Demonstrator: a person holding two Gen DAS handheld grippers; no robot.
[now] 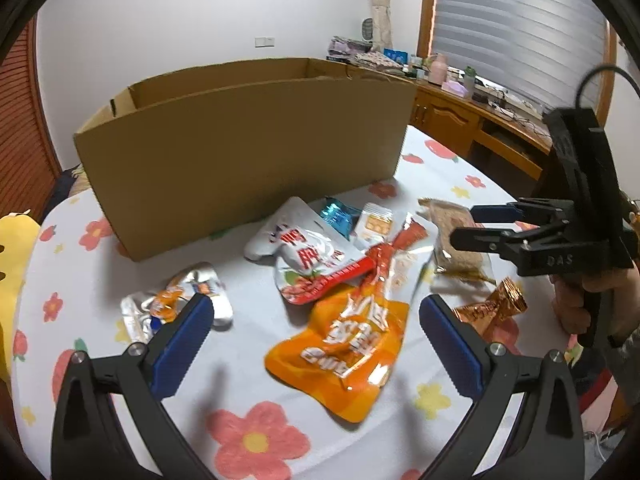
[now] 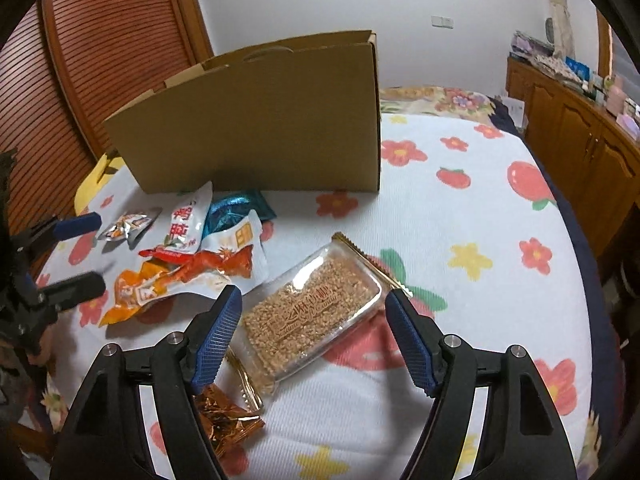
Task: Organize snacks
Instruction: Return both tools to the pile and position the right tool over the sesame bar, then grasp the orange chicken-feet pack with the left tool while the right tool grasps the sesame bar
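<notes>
An open cardboard box [image 1: 240, 152] [image 2: 260, 120] stands at the back of the flowered tablecloth [image 2: 460, 220]. Snack packs lie in front of it. My left gripper [image 1: 316, 320] is open, spread above an orange pouch [image 1: 344, 344], with a silver packet [image 1: 160, 308] by its left finger. My right gripper [image 2: 314, 312] is open too; a clear pack of grain bar [image 2: 308, 308] lies between its pads, apart from both. A copper foil candy [image 2: 224, 416] sits under its left finger. A white-and-red pouch [image 1: 304, 248], a teal packet [image 1: 336, 216] and a red-printed pack [image 1: 384, 256] overlap in the middle.
A wooden cabinet [image 2: 580, 140] with clutter on top runs along the right wall. A louvred wooden door [image 2: 100, 60] is behind the box on the left. In the left wrist view the right gripper [image 1: 466, 226] and the person's hand [image 1: 592, 300] are at the right edge.
</notes>
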